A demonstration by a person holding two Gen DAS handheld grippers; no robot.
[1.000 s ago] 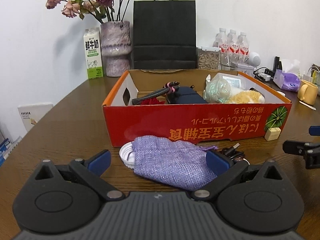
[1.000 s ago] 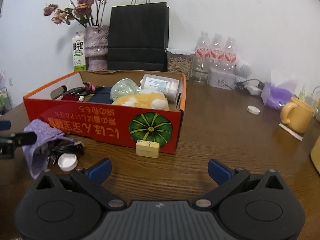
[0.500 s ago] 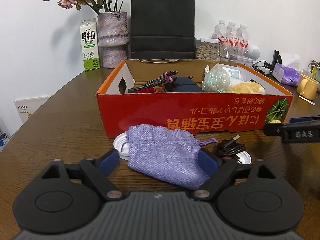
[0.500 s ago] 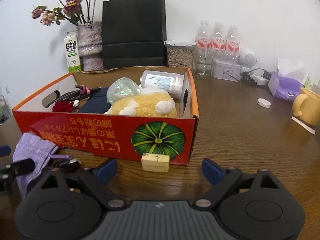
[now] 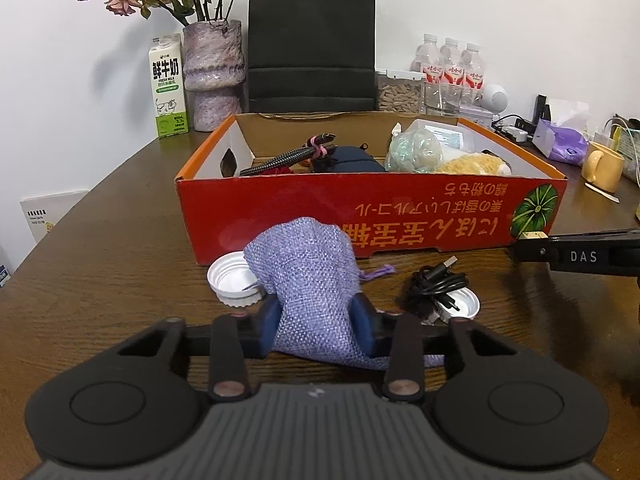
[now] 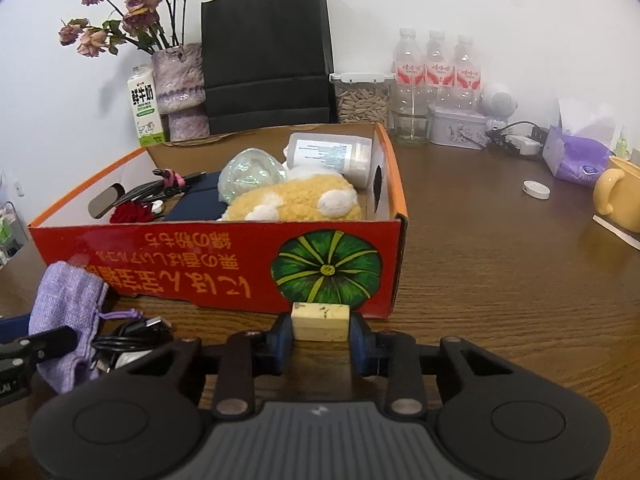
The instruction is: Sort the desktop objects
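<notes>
black paper bag [image 5: 311, 40], flower vase [image 5: 213, 72], milk carton [image 5: 167, 87]

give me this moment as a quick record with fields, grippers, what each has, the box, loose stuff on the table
left gripper: jaws closing, blue pads pinching the purple fabric pouch
right gripper: jaws closing on the small cream block, pads at its two ends
red cardboard box: open top, right behind both items
box contents: yellow plush toy, white bottle lying on its side, braided cable
loose on wooden table: white lid, black USB cable
far edge: yellow mug, milk carton
</notes>
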